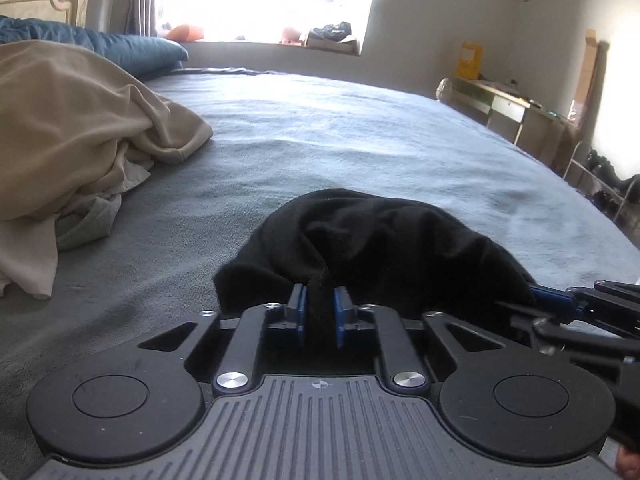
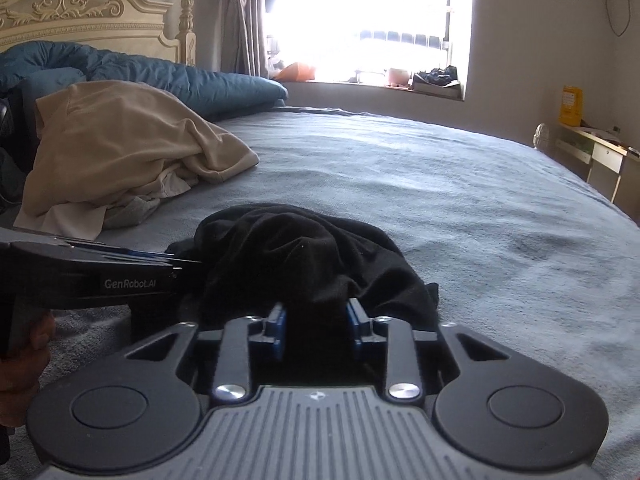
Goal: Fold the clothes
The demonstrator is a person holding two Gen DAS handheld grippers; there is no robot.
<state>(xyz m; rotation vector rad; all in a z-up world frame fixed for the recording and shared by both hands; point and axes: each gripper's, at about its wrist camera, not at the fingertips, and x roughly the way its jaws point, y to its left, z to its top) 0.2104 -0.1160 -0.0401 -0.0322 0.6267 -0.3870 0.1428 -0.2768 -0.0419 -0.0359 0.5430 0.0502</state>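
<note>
A black garment [image 1: 380, 240] lies bunched on the grey-blue bed cover [image 1: 360, 132]. My left gripper [image 1: 321, 304] is shut on a pinched fold of it between the blue pads. My right gripper [image 2: 316, 320] also holds the black garment [image 2: 296, 248], with a thicker wad of cloth between its fingers. The right gripper's body shows at the right edge of the left wrist view, and the left gripper's body [image 2: 100, 276] reaches in from the left of the right wrist view, held by a hand. The fingertips of both are buried in cloth.
A beige garment pile [image 1: 80, 128] [image 2: 132, 148] with a grey piece under it lies left of the black one. Blue pillows [image 2: 180, 80] and a carved headboard [image 2: 80, 12] stand behind. A desk [image 1: 520, 112] and shoe rack sit beyond the bed's right edge.
</note>
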